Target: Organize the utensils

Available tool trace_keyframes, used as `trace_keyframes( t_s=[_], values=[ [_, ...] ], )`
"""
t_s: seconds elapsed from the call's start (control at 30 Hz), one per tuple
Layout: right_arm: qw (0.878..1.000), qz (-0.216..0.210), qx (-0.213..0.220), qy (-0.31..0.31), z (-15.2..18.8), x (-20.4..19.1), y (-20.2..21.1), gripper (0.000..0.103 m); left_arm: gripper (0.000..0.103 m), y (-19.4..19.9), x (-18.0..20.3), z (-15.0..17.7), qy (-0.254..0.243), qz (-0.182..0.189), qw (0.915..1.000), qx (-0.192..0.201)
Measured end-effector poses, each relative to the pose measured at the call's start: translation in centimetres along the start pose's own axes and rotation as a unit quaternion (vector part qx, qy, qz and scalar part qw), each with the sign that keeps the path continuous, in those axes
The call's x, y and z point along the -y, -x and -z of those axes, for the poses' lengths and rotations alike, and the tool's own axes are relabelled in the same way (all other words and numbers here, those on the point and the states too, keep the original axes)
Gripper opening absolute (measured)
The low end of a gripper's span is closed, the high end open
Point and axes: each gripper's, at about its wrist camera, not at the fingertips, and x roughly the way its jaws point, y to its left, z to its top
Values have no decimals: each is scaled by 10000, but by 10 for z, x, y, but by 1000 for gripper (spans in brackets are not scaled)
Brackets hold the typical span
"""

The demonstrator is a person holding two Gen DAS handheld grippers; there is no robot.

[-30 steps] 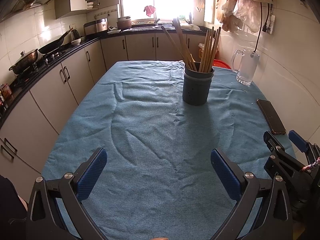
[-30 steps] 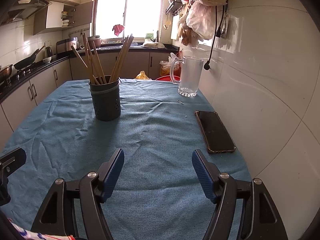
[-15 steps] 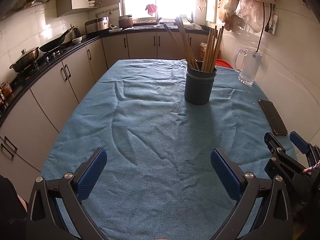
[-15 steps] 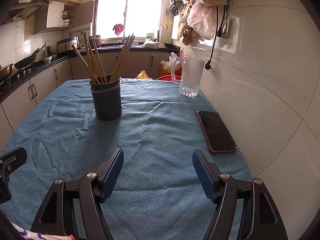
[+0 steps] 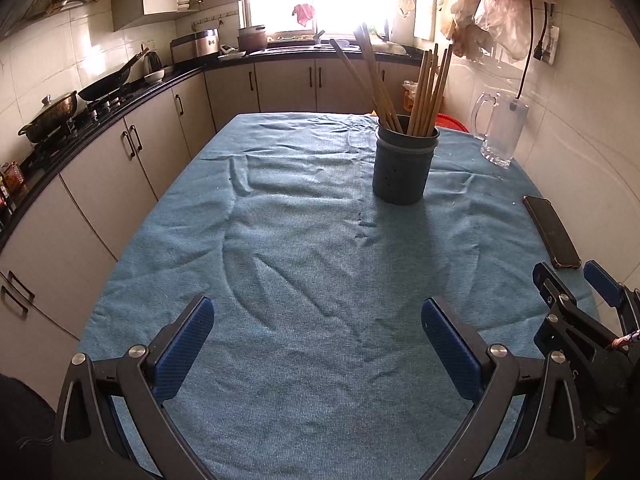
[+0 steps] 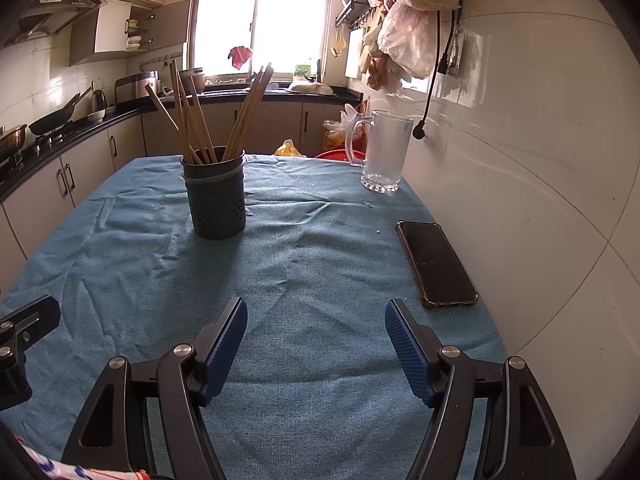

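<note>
Both grippers, left gripper [image 5: 318, 336] and right gripper [image 6: 316, 340], have fingers released and empty; risk: bumping the leaning chopsticks [image 5: 404, 84] could topple the holder [image 5: 404, 164].

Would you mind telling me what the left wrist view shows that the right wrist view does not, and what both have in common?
Only the left wrist view shows the open left tool whole, with the right tool's tips at its right edge. Only the right wrist view shows the open right tool whole and a small clip near the mug. Both show the dark holder with chopsticks, the glass mug, the phone and the blue cloth.
</note>
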Motion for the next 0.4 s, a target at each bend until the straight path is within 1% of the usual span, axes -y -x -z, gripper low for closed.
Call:
trace_keyframes(
  t_s=[0.17,0.4],
  values=[
    [10000,0,-32,33,0,-2,-5,76,103,-7,-1,-1,13,22,10000,-68],
    [9998,-78,-189,87,0,-7,-17,76,103,-19,-5,-1,85,50,9997,-202]
  ],
)
